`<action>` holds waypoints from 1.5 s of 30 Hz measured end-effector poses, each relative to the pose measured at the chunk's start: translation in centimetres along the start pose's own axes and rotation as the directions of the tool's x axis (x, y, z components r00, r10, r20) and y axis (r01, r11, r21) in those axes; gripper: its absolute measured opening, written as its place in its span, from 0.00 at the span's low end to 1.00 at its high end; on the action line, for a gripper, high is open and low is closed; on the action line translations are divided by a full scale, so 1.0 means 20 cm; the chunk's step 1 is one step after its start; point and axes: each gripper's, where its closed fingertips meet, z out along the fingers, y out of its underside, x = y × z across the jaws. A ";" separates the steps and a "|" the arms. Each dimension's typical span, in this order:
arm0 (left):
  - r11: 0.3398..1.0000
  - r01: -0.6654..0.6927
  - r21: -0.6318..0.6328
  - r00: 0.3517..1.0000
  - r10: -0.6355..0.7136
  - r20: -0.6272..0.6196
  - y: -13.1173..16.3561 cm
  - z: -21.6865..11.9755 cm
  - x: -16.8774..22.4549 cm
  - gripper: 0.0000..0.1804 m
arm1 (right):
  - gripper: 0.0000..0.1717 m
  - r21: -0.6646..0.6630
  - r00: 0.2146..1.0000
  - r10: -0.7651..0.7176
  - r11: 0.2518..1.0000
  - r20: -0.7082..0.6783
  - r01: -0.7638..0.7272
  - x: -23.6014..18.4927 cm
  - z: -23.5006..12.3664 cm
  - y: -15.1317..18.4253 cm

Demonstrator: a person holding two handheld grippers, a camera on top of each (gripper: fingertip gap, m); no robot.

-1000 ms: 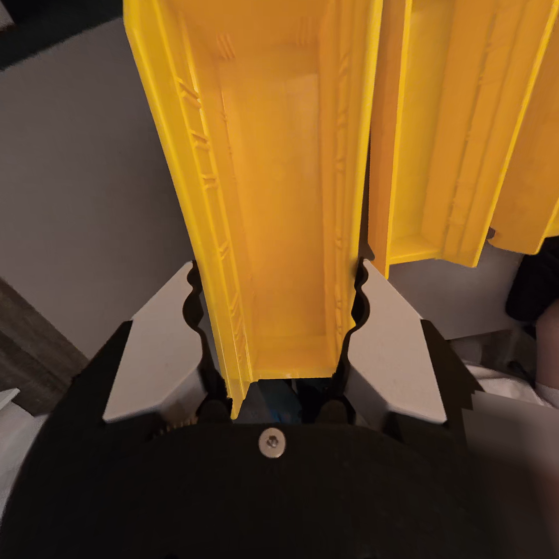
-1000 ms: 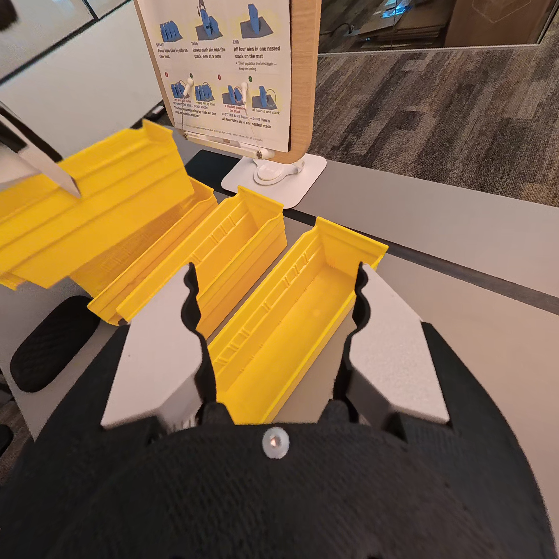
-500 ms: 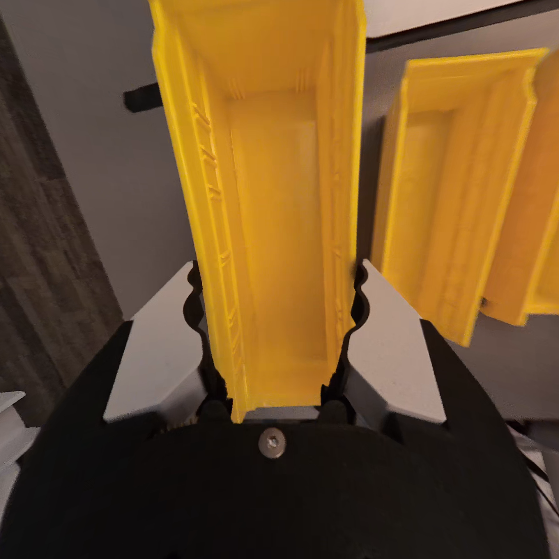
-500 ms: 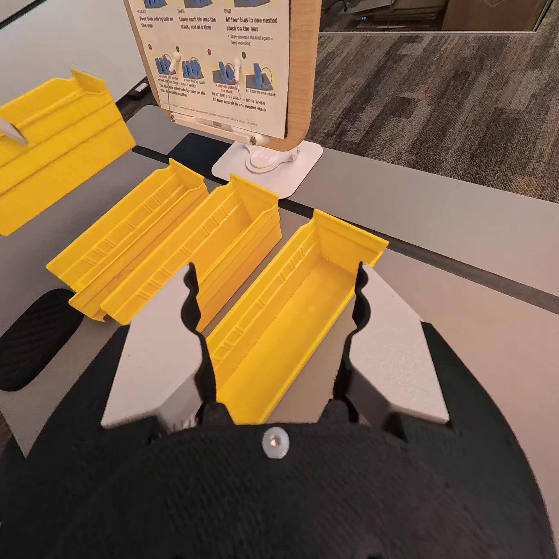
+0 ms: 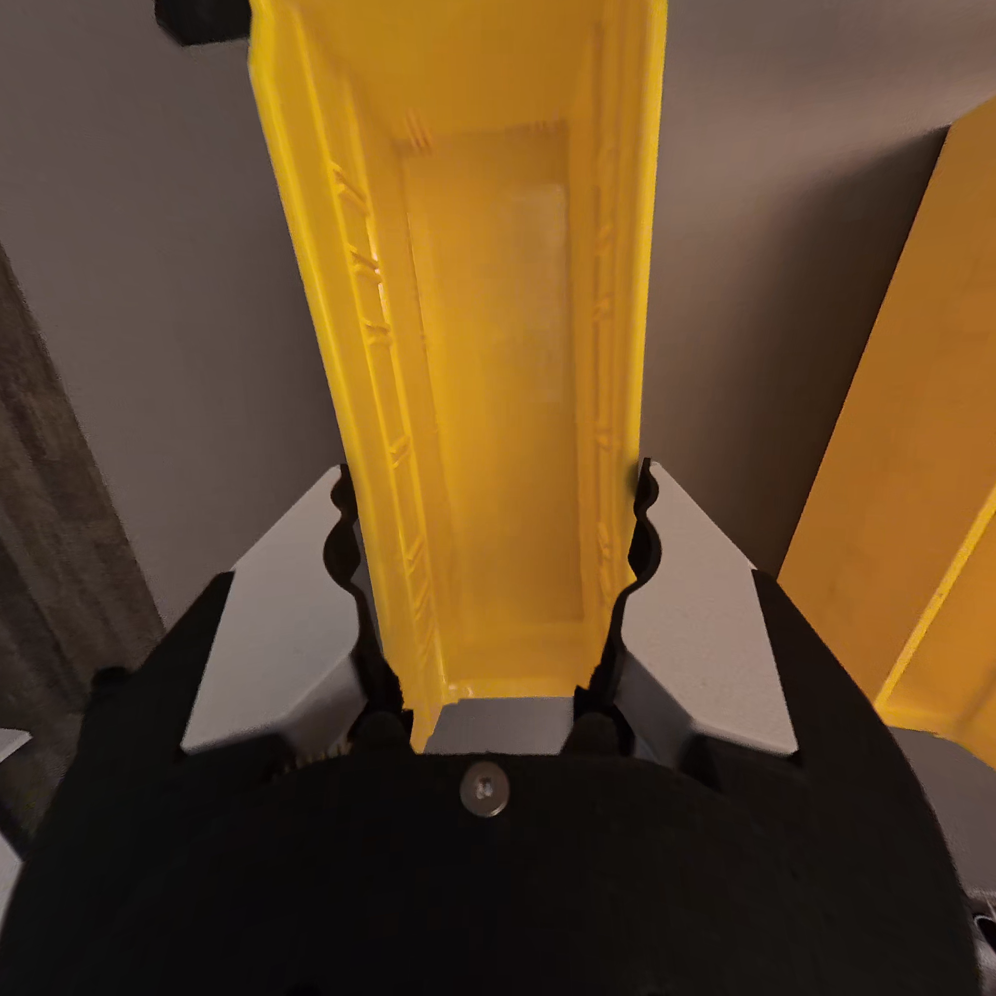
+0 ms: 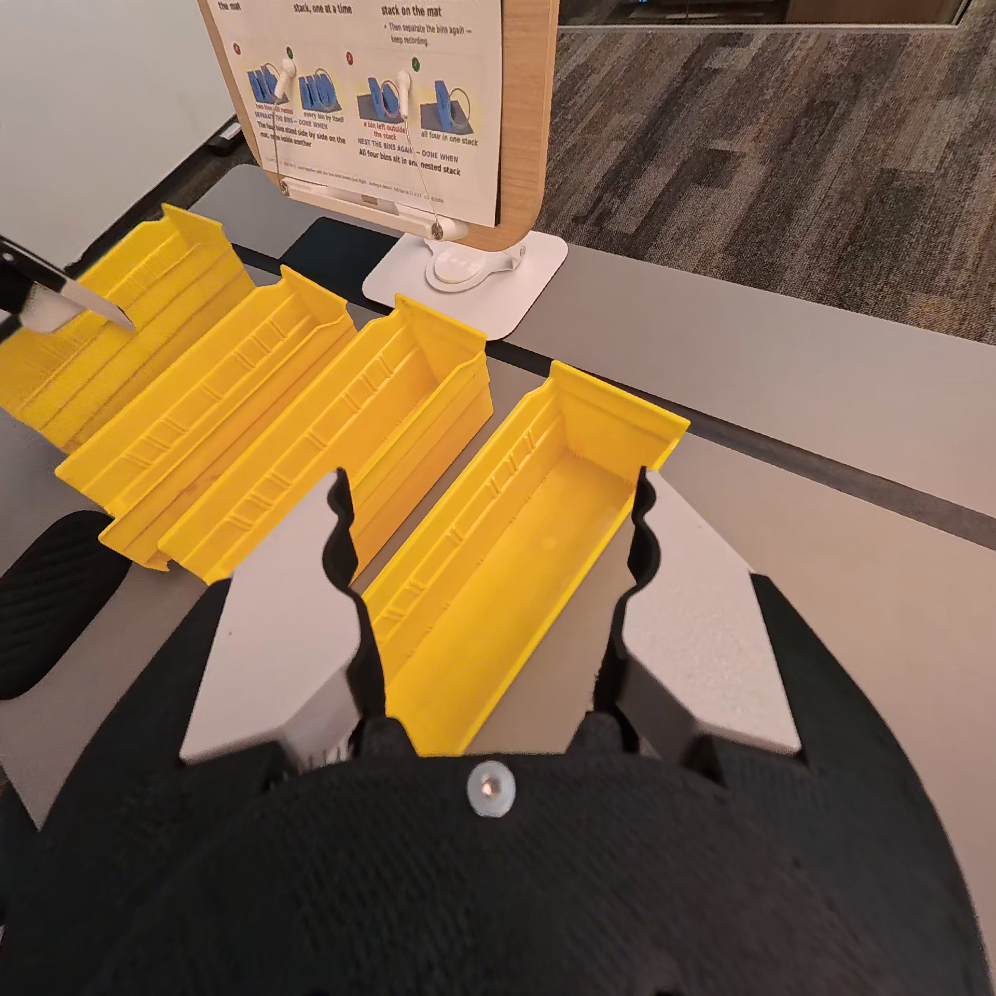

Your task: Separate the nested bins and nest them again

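Four yellow bins show in the right wrist view. My left gripper (image 5: 490,474) is shut on the leftmost yellow bin (image 5: 485,350), with a pad pressed on each long side wall near its open near end. In the right wrist view that bin (image 6: 145,291) sits tilted beside the row, with one left finger (image 6: 81,307) on its side. Two more bins (image 6: 215,399) (image 6: 350,442) lie side by side on the grey table (image 6: 808,593). My right gripper (image 6: 490,479) is open and hovers over the rightmost bin (image 6: 512,566), with bare table between that bin and the right finger.
An instruction sign on a white stand (image 6: 469,280) stands behind the bins. A black pad (image 6: 48,593) lies at the table's left front. A dark strip (image 6: 835,463) crosses the table. Carpet floor (image 6: 754,161) lies beyond the far edge. Another bin (image 5: 916,431) shows right of the held one.
My left gripper swung the held bin out to the left and then brought it down next to the row of bins. My right gripper stayed open and drifted slightly over the rightmost bin.
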 end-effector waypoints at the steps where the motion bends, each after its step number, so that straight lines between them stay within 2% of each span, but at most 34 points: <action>1: 1.000 0.004 -0.002 1.000 -0.004 -0.006 0.01 0.02 0.00 0.58 | 0.61 -0.004 1.000 0.000 1.000 -0.002 0.000 0.00 0.00 0.00; 15: 0.999 -0.033 0.024 0.997 0.034 -0.065 0.04 0.03 0.09 0.64 | 0.61 -0.041 1.000 0.020 0.999 -0.011 -0.021 0.05 0.04 0.04; 18: 0.988 -0.030 0.149 0.999 0.034 -0.026 -0.05 -0.06 0.08 0.67 | 0.61 -0.042 1.000 0.021 0.999 -0.010 -0.021 0.05 0.04 0.04; 21: 0.947 -0.023 0.320 0.993 0.060 -0.104 -0.18 -0.24 0.21 0.67 | 0.61 -0.039 1.000 0.024 0.999 -0.010 -0.025 0.05 0.04 0.04; 23: 0.934 -0.051 0.353 0.975 0.124 -0.187 -0.21 -0.32 0.39 0.63 | 0.61 -0.040 1.000 0.027 0.999 -0.010 -0.027 0.06 0.04 0.04; 25: 0.940 -0.101 0.327 0.954 0.185 -0.235 -0.19 -0.32 0.55 0.60 | 0.61 -0.043 1.000 0.028 0.999 -0.010 -0.029 0.06 0.05 0.04; 30: 0.958 -0.192 0.214 0.937 0.243 -0.250 -0.16 -0.19 0.80 0.47 | 0.61 -0.048 1.000 0.028 0.998 -0.010 -0.028 0.06 0.04 0.05; 35: 0.983 -0.136 0.120 0.966 0.158 -0.203 -0.18 -0.04 0.81 0.38 | 0.61 -0.016 0.999 0.050 0.999 -0.002 -0.050 0.08 0.00 0.03; 37: 0.988 -0.130 0.088 0.967 0.146 -0.211 -0.18 0.00 0.82 0.23 | 0.61 -0.013 0.998 0.057 0.998 -0.003 -0.058 0.10 -0.01 0.03; 38: 0.988 -0.137 0.071 0.966 0.149 -0.212 -0.17 0.02 0.82 0.09 | 0.61 -0.011 0.998 0.062 0.998 -0.002 -0.062 0.11 -0.01 0.03; 39: 0.988 -0.137 0.066 0.965 0.148 -0.216 -0.17 0.03 0.83 0.02 | 0.61 -0.009 0.998 0.067 0.998 0.000 -0.067 0.11 -0.02 0.03; 45: 0.998 -0.013 0.059 0.966 0.028 -0.257 -0.21 0.03 0.79 0.01 | 0.61 0.003 0.997 0.079 0.997 0.004 -0.079 0.13 -0.03 0.02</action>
